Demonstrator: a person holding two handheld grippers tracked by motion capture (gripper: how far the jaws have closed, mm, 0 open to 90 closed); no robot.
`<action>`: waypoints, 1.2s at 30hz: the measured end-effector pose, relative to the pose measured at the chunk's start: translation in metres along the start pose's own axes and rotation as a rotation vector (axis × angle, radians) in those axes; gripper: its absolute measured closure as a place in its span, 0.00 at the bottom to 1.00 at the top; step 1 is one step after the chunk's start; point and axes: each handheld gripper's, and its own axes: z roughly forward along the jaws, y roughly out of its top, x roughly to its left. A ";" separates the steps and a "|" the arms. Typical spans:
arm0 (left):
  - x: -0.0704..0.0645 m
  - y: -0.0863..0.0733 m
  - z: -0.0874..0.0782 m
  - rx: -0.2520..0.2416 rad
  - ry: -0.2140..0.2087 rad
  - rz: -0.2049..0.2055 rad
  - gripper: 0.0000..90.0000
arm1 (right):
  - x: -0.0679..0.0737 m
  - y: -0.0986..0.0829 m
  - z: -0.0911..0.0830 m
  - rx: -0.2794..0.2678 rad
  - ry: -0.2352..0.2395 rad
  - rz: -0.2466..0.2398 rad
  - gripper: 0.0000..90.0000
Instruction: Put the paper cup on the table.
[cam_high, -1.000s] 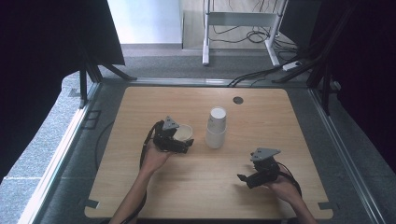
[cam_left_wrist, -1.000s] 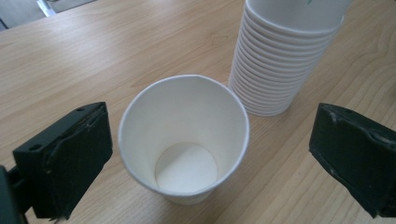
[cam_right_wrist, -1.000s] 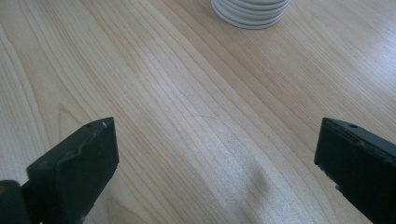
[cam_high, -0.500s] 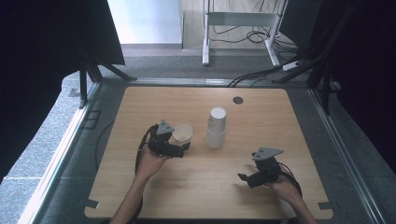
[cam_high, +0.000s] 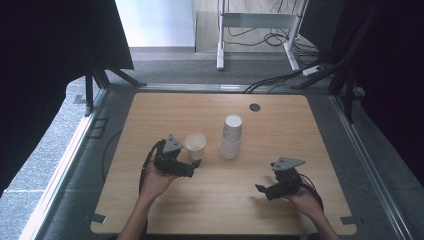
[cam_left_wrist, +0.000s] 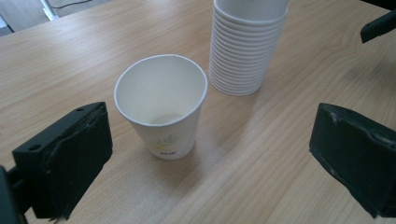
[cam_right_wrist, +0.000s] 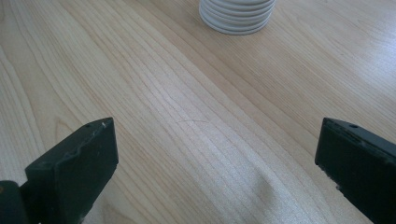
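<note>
The pale wood tabletop (cam_high: 150, 115) sits in a dark-curtained room, with grey carpet and a white table frame beyond its far edge. A stack of white paper cups (cam_high: 231, 137) stands upright near its middle; the left gripper view shows the many nested rims, which the high view does not. Just left of the stack stands a single paper cup (cam_high: 195, 146), upright and empty, with a small printed motif low on its wall. The left claw (cam_high: 192, 165) is spread wide, with this cup just ahead, untouched. The right claw (cam_high: 261, 190) is spread too, over bare wood, well apart from the cups.
</note>
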 end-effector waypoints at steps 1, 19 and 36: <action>-0.001 -0.001 -0.001 0.000 0.000 0.001 0.00 | 0.000 0.000 0.000 0.001 0.003 0.001 0.00; -0.022 -0.030 -0.015 0.006 -0.007 0.018 0.00 | 0.002 -0.002 -0.001 -0.002 0.011 0.007 0.00; -0.030 -0.069 0.002 0.054 -0.040 -0.036 0.00 | 0.007 -0.009 0.002 0.021 0.015 0.003 0.00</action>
